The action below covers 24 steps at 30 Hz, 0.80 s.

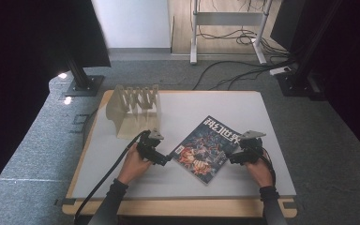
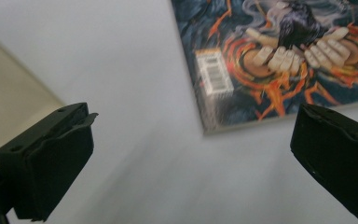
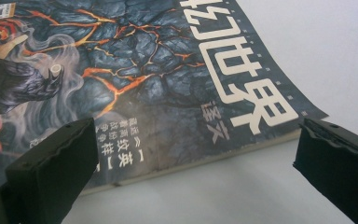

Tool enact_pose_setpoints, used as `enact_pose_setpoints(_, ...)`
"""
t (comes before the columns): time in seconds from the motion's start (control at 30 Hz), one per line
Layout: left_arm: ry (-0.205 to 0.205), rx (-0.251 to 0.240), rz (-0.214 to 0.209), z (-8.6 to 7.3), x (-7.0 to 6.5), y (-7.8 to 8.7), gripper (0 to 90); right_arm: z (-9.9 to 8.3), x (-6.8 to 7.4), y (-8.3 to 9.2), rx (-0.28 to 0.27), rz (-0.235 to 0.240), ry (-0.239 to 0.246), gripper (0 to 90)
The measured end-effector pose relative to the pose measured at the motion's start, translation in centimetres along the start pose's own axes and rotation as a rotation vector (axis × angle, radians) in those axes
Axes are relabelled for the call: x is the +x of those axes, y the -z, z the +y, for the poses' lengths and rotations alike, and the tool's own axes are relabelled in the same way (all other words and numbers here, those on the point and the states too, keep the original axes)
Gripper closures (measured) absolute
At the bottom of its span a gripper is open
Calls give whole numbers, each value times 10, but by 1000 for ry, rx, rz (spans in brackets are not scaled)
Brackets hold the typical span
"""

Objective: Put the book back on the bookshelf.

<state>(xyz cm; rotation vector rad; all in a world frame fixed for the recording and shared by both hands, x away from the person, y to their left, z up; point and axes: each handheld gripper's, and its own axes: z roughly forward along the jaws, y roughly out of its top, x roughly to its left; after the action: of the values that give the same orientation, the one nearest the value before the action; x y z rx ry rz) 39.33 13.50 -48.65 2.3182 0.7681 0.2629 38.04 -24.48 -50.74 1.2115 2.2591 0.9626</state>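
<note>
Left claw [image 1: 168, 158]: jaws spread wide, nothing between them; held low over the bench [image 1: 122, 178], tips just beside the magazine's [image 1: 206, 147] near left corner. In the left gripper view [image 2: 191, 163], barcode corner of the cover seen between the jaws, not touched.

Right claw [image 1: 230, 158]: jaws likewise parted, empty; set at the magazine's right edge. In the right gripper view [image 3: 196, 172], cover title and spine edge [image 3: 191, 163] framed between the jaws, clear of both.

Magazine: flat on the pale bench top, cover up, turned diagonally, between the two claws; dark cover with cracked orange pattern, large pale characters, pair of hands in the artwork.

Wooden slotted rack [image 1: 136, 110]: upright, toward the bench's far left, well apart from the magazine.

Cables [image 1: 234, 70]: strewn on the grey floor beyond the bench.
</note>
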Motion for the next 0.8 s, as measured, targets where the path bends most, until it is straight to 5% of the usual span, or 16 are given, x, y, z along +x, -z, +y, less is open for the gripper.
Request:
enact_pose_setpoints(0.47, -64, 23, -46, 47, -11, -39, 0, 18, -14, -27, 31, 40, 25, 0)
enact_pose_setpoints(0.8, -64, 45, -74, 49, -13, -72, 0, 28, -36, -50, 72, 72, 24, 0)
